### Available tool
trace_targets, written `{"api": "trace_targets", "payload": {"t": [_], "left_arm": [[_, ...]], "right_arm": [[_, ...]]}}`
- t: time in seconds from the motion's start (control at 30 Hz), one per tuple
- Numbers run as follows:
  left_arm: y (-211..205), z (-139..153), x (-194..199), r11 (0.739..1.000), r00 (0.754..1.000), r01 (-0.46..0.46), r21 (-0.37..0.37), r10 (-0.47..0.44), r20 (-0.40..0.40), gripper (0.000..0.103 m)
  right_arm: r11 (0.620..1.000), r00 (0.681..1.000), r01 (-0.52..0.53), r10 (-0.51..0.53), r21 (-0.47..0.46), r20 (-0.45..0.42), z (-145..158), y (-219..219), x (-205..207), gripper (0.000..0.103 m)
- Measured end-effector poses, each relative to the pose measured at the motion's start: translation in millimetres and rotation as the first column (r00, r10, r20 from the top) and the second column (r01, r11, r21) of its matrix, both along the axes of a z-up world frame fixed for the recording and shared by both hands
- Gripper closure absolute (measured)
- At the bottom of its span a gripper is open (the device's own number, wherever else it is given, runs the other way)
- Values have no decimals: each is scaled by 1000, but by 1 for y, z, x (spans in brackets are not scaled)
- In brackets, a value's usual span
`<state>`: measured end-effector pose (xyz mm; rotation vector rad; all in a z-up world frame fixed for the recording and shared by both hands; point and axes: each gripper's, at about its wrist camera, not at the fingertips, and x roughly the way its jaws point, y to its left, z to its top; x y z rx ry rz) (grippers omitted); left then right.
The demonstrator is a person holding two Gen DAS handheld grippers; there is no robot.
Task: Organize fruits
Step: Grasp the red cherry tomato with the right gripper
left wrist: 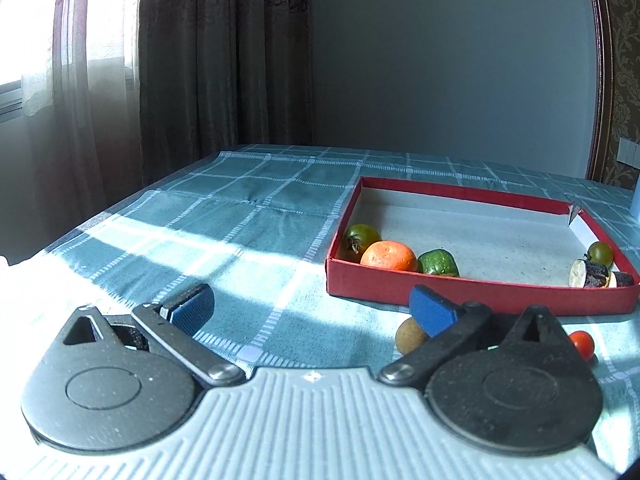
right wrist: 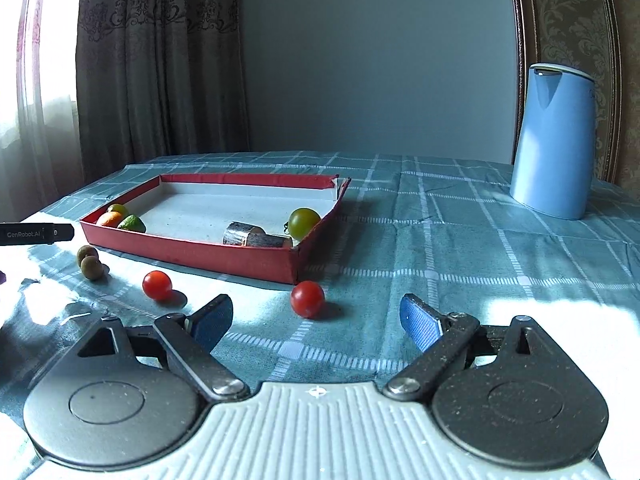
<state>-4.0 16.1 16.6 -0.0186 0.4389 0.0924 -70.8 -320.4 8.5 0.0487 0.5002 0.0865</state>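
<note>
Red cherry tomatoes (right wrist: pixel 307 298) lie on the counter (right wrist: pixel 460 264) just outside the red tray (right wrist: pixel 192 250), near its corner. An orange (left wrist: pixel 388 256) sits inside. Both tools, left (left wrist: pixel 312 312) and right (right wrist: pixel 316 322), gape apart, empty.

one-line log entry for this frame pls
left gripper: open, empty | right gripper: open, empty | red box: partly filled | two red tomatoes outside

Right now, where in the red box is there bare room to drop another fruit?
The red box floor is bare mid-way, between the orange cluster at one end and the log pieces at the other. Both near corners are crowded.
</note>
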Motion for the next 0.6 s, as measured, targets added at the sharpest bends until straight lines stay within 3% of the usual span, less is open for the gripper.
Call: {"api": "trace_targets", "payload": {"t": [0.37,0.47,0.53,0.6], "left_arm": [[4,-1,0,1000,1000,11,-28,-12,-6,0],[4,-1,1,1000,1000,10,-28,-10,-8,0],[4,-2,1,1000,1000,10,-28,-11,-7,0],[4,-2,1,1000,1000,9,-29,-10,-8,0]], "right_arm": [[996,997,-49,45,-75,-58,-5,10,35,13],[993,993,-77,69,-93,-91,-7,16,44,27],[992,989,-96,84,-88,-126,-10,18,51,51],[991,985,-105,92,-78,-145,-13,18,56,55]]}}
